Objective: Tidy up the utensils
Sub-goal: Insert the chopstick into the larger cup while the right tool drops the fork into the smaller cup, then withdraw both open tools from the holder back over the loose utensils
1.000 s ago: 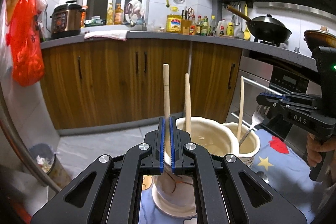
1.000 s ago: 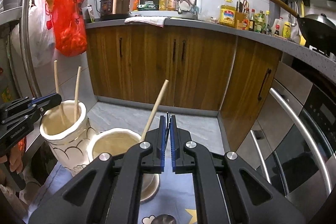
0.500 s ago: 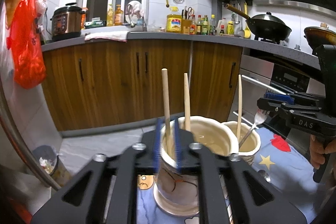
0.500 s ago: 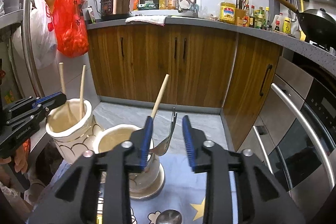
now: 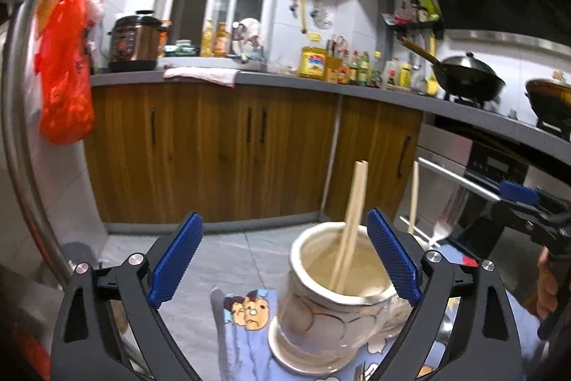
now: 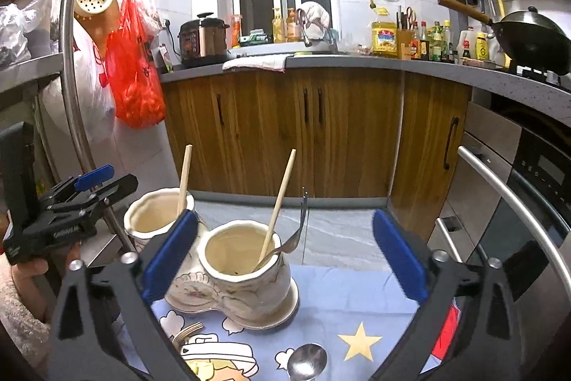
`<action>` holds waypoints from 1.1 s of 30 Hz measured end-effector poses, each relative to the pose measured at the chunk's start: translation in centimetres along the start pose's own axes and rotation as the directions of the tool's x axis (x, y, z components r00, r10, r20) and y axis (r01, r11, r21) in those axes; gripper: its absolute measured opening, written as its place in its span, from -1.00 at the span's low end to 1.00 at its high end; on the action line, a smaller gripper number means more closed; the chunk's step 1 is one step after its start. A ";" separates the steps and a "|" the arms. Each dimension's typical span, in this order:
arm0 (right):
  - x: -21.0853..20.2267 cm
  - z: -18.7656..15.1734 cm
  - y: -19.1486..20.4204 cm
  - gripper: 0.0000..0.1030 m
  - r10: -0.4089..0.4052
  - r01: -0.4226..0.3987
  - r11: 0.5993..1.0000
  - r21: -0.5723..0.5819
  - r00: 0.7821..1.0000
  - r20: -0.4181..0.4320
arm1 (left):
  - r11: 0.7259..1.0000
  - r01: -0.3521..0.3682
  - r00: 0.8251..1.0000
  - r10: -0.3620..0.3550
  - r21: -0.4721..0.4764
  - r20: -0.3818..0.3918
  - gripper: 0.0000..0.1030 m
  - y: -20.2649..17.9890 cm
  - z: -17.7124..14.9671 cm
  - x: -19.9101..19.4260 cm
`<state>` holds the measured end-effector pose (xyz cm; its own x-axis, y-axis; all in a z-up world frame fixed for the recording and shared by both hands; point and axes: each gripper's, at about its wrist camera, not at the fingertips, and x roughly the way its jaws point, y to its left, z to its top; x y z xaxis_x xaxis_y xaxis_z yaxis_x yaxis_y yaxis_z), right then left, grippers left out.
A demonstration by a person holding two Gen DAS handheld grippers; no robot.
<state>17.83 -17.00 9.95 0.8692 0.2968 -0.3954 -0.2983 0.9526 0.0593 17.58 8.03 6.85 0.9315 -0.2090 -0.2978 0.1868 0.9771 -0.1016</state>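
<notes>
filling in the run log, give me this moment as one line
left tongs: opening, empty | right tongs: opening, empty | wooden chopsticks: in cream ceramic holder | metal fork: in second cream holder

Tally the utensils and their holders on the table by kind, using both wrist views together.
Ceramic holders: 2
Chopsticks: 3 (two in one holder, one in the other)
Forks: 2
Spoons: 1
Total: 8

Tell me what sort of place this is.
A home kitchen, most likely: a wok sits on the stove, oil and sauce bottles line the counter, and a pressure cooker stands near the window.
</notes>
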 end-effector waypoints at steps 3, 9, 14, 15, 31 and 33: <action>-0.7 -0.4 0.1 0.89 -0.047 0.047 0.999 -0.003 0.999 0.004 | 0.999 -0.048 0.999 0.048 -0.001 0.006 0.84 0.2 0.5 -0.4; -2.5 -1.0 0.0 0.89 -0.081 0.080 0.997 -0.019 0.997 -0.015 | 0.992 -0.122 0.993 0.122 -0.003 -0.001 0.88 -0.6 2.2 -2.6; -4.8 -1.6 -0.7 0.89 -0.044 0.045 0.999 0.011 0.999 -0.020 | 0.994 -0.100 0.992 0.096 -0.041 -0.087 0.89 -1.7 3.0 -4.8; -5.1 -1.6 -0.8 0.89 -0.044 0.044 0.999 0.004 0.999 -0.024 | 0.994 -0.103 0.990 0.098 -0.038 -0.101 0.89 -1.9 2.9 -5.0; -7.7 -6.6 -2.8 0.89 -0.049 0.048 0.999 -0.012 0.988 -0.144 | 0.993 -0.115 0.951 0.111 0.004 -0.288 0.90 -5.0 -2.8 -9.0; -7.4 -7.1 -3.1 0.89 -0.044 0.044 0.999 -0.007 0.986 -0.162 | 0.994 -0.106 0.946 0.103 0.009 -0.309 0.90 -5.6 -3.7 -9.0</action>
<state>9.48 -22.59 6.21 0.8062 0.2398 -0.5408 -0.2627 0.9642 0.0359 7.02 4.30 6.53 0.8036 -0.1088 -0.5851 0.0898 0.9941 -0.0614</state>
